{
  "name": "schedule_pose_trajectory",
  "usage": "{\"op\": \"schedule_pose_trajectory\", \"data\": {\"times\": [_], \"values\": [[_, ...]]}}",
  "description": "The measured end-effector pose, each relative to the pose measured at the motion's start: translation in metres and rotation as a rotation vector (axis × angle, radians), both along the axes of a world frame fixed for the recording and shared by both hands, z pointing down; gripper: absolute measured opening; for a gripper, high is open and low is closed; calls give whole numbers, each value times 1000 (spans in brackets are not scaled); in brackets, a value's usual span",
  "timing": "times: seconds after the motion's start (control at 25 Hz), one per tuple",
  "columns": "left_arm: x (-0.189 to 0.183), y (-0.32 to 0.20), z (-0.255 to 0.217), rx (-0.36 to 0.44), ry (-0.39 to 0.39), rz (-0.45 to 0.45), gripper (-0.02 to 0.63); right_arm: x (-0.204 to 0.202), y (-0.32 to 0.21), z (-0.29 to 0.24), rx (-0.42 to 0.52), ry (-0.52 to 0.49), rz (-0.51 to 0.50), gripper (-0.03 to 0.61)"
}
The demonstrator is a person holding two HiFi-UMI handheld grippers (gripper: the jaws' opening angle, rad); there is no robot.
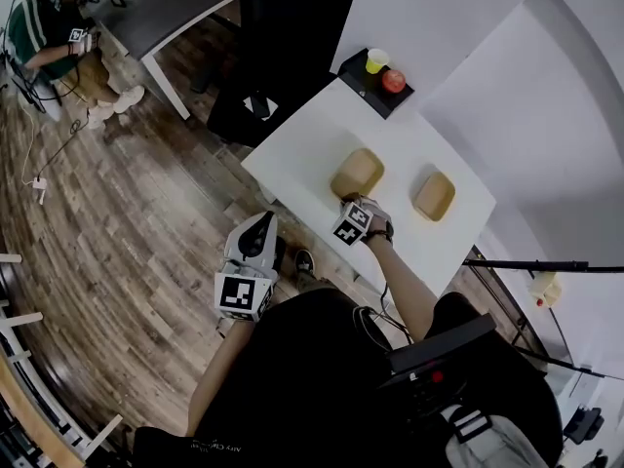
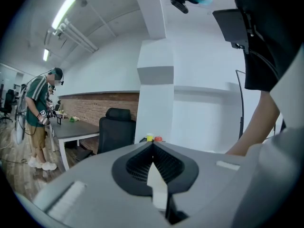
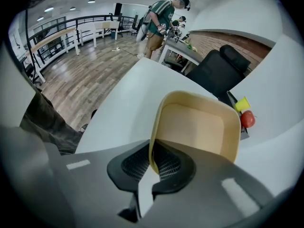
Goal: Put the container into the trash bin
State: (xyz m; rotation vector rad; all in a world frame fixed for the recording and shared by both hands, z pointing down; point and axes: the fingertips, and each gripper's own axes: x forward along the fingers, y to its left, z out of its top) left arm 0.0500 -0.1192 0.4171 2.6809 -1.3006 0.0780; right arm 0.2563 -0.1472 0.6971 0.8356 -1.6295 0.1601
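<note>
Shirt (image 1: 312, 378): black, nearest the head camera. The small print at its hem is too small to read.
Right forearm (image 1: 405, 286): bare, stretched forward from the torso to the near edge of the bench (image 1: 312, 139), with the wrist bent so that the gripper tips steeply down.
Right gripper (image 3: 153, 151): clenched on the near rim of the container (image 3: 199, 122), with the thin wall pinched between the ribbed pads.
Container: tan, shallow and square with rounded corners. It reaches out beyond the right gripper's tips, its open side towards that gripper's camera. I cannot tell whether its base is off the bench.
Left forearm (image 1: 219, 373): bent at the elbow and held off the bench over the wooden floor (image 1: 127, 222).
Left gripper (image 2: 153, 148): roughly level, jaws closed together with nothing between them, well to the left of the right gripper.
Marker cubes: one behind each gripper, the left (image 1: 242, 296) and the right (image 1: 352, 224). They carry black-and-white square patterns and no words.
Second container (image 1: 434, 195): the same tan kind, on the bench to the right of the right gripper.
Tray (image 1: 363, 86): black, at the bench's far edge, well beyond the right gripper. It holds a yellow cup (image 1: 376, 60) and a red round thing (image 1: 393, 81).
Chair (image 2: 114, 127): black, ahead of the left gripper and to its left.
Other person (image 1: 44, 27): far off in a green striped top, standing by a dark desk.
</note>
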Motion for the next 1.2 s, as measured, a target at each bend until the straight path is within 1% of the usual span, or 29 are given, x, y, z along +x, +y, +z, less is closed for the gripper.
{"op": "schedule_pose_trajectory", "data": {"times": [0.2,0.32,0.52,0.68,0.88,1.2], "values": [[-12,7,-4,10,23,27,-2,-19,20,-6,-20,7,-1,21],[-20,16,0,-4,32,39,-2,-29,29,-8,-21,13,-9,22],[-31,28,2,-10,38,62,-2,-46,31,-19,-3,17,-17,23],[-47,38,6,-17,43,58,-2,-68,35,-31,21,14,-42,23],[-69,45,9,-23,53,20,-2,-93,37,-41,50,14,-91,23],[-131,64,24,-58,56,-110,-2,-157,52,-41,71,1,-210,23]]}}
